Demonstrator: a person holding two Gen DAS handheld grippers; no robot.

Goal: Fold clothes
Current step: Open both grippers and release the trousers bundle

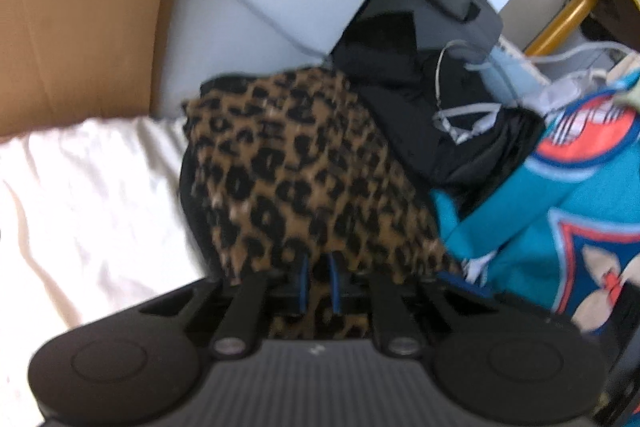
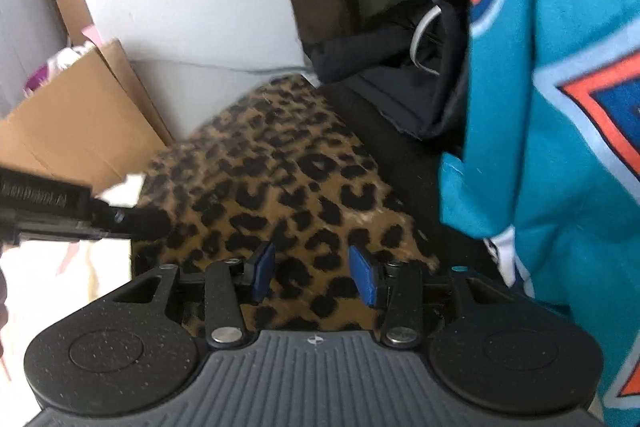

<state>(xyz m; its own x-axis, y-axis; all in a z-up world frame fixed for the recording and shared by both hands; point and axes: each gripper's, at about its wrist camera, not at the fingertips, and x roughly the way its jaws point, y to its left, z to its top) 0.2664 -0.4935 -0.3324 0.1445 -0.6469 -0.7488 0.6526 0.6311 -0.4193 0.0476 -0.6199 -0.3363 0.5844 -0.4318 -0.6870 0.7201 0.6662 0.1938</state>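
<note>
Leopard cloth [image 1: 304, 163] was clamped in the left gripper [image 1: 318, 283]; the right gripper [image 2: 312, 275] hovered with jaws apart. Teal jersey [image 2: 560, 107] and black garments [image 1: 460, 115] looked unfolded.

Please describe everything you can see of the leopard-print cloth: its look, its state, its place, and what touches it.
The leopard-print cloth is a soft, fuzzy-looking fabric, tan with black spots and a dark edge or lining on one side. It lies as a folded, roughly rectangular bundle on the white sheet, beside a black garment and a teal jersey. The left gripper is shut on its near edge. The right gripper hovers with spread jaws above it, and whether it touches is unclear.
</note>
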